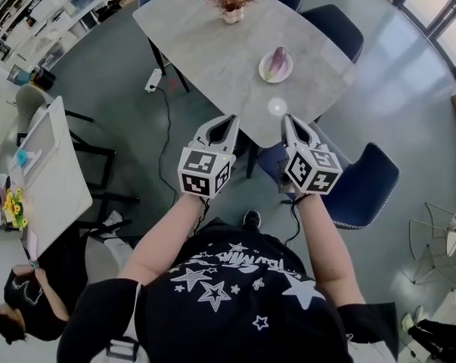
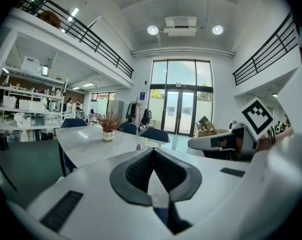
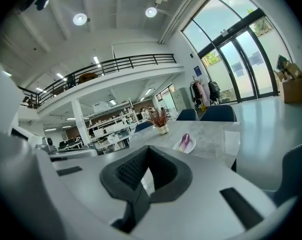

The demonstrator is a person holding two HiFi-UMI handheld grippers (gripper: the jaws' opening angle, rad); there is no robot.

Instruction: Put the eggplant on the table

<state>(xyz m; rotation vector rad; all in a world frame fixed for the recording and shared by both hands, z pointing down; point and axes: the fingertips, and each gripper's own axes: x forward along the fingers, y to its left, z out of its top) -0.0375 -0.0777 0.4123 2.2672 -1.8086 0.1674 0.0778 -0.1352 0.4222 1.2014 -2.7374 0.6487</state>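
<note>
Eggplant (image 1: 276, 63) lies lengthwise on a white plate (image 1: 287, 73) at the near right part of the table (image 1: 205, 44), well ahead of both grippers. It looks small, pale purple and glossy, so it is probably light, fairly firm and slippery on its rounded skin. A hold across the thicker middle, with the jaws square to its length, seems safer than one at the tapered end, and a gentle squeeze should keep it from bruising or shooting out. The plate is shallow and may slide if the jaws push on it. The left gripper (image 1: 229, 119) and right gripper (image 1: 289, 119) hang side by side over the floor just short of the table edge, each with its jaws together at the tips and nothing between them. The head view gives the layout from above, with the vase (image 1: 231, 10) at the far end. The right gripper view shows the eggplant's low profile on the plate from table height, while in the left gripper view that gripper's own body hides nearly all of it.
</note>
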